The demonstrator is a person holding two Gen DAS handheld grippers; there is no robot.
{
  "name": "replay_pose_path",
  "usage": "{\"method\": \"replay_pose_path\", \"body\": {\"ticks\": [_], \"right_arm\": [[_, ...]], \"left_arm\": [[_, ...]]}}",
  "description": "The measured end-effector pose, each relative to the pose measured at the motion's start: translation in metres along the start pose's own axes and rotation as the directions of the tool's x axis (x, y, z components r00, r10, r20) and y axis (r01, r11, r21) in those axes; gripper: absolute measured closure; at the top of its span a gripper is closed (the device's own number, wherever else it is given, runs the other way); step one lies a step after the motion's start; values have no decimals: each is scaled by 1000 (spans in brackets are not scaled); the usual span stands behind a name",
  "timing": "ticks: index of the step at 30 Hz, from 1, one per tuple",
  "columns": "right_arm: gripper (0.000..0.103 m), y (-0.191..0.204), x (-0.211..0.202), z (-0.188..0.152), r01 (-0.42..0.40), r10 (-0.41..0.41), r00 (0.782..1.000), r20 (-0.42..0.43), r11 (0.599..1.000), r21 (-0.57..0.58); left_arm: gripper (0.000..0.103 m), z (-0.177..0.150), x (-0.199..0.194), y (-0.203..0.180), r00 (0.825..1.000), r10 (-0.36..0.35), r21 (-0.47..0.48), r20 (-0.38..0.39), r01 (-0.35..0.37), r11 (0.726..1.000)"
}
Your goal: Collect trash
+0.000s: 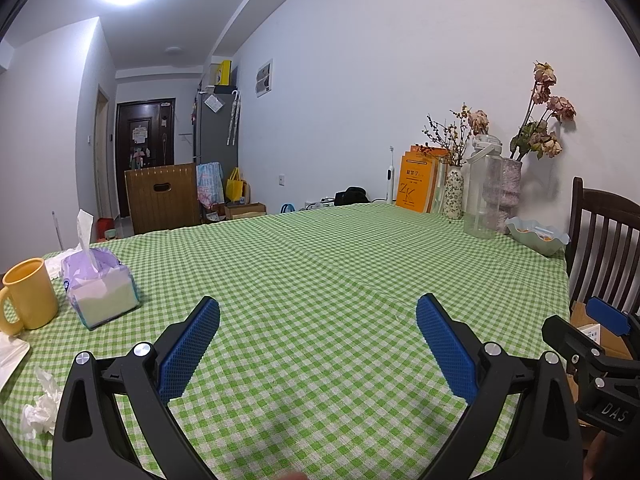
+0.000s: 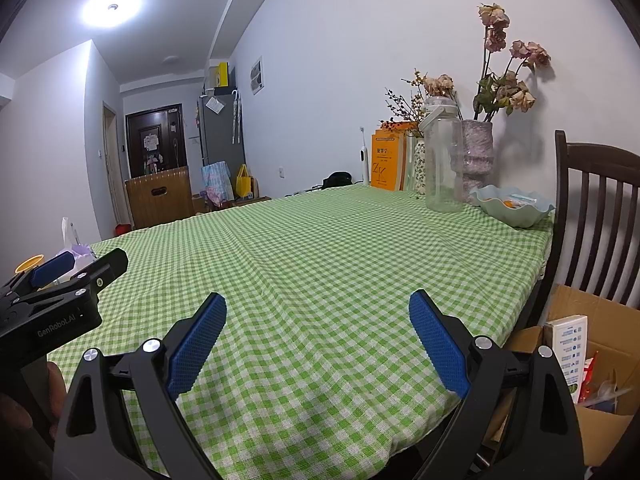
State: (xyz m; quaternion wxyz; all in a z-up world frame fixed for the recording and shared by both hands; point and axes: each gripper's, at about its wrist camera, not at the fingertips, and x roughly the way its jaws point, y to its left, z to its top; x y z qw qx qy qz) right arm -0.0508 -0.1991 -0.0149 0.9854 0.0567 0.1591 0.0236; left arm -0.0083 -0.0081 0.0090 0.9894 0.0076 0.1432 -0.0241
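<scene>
A crumpled white tissue point(image 1: 40, 408) lies on the green checked tablecloth point(image 1: 320, 264) at the near left, just left of my left gripper point(image 1: 318, 308). That gripper hovers low over the cloth, open, nothing between its blue pads. A flat white wrapper point(image 1: 10, 354) lies at the left edge. My right gripper point(image 2: 318, 306) is open and empty above the table's near right corner. To its right a cardboard box point(image 2: 592, 364) on the floor holds cartons and packets. Each gripper shows at the edge of the other's view.
A yellow mug point(image 1: 30, 294) and a tissue pack point(image 1: 100, 292) stand at the left. At the far right are a clear jug point(image 2: 442, 156), vases of dried flowers point(image 2: 478, 160), orange books point(image 2: 386, 160) and a green bowl point(image 2: 514, 202). A dark chair point(image 2: 596, 216) stands beside the table.
</scene>
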Motion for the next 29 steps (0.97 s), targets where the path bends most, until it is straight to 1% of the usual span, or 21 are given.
{"method": "replay_pose_path", "body": {"ticks": [8,14,29], "right_arm": [[14,1,0,0,0,0,1000,0,1000,-1],[14,1,0,0,1,-1,1000,-1,1000,-1],[14,1,0,0,-1,1,1000,2,1000,-1]], "left_arm": [[7,0,0,0,1000,-1,0,-1,1,1000],[7,0,0,-1,1000,-18,7,-1,18,1000],[7,1,2,1,1000,-4,2,-8,4,1000]]}}
